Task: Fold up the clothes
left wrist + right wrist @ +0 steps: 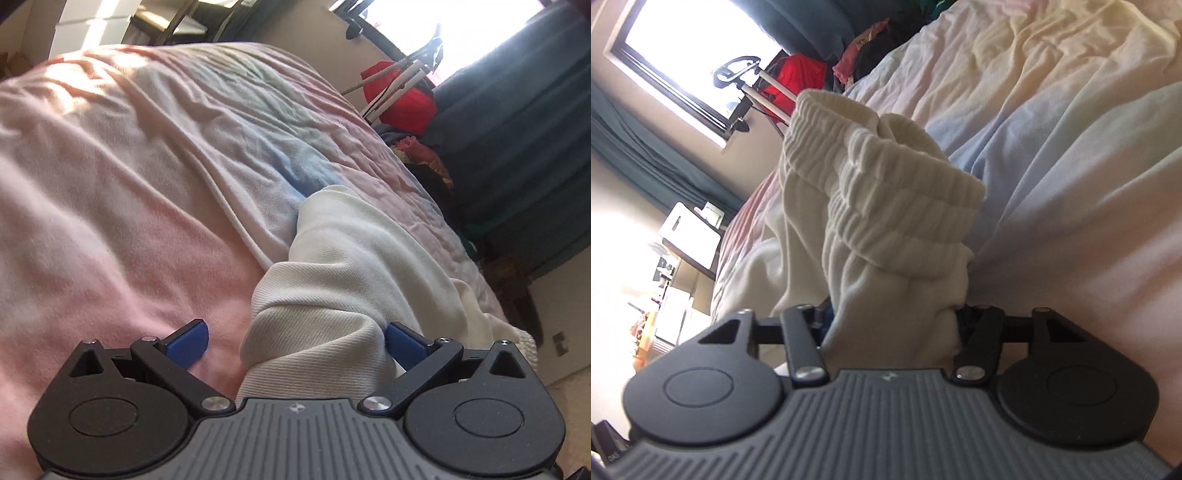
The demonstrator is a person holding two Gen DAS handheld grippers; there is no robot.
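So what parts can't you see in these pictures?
- Right wrist view: the fingertips of the right hand-held gripper are hidden by the bunched white pants.
- Left wrist view: the left hand-held gripper stands open around a white fold; the rest of the pants runs off behind it.
- Both views: outside the window is washed out by glare.

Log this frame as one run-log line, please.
left gripper: open around white garment | right gripper: shut on white garment | ribbed waistband raised | surface: pastel blanket

Left gripper [297, 345] fingers spread wide apart, right gripper [892, 317] fingers pinched close together
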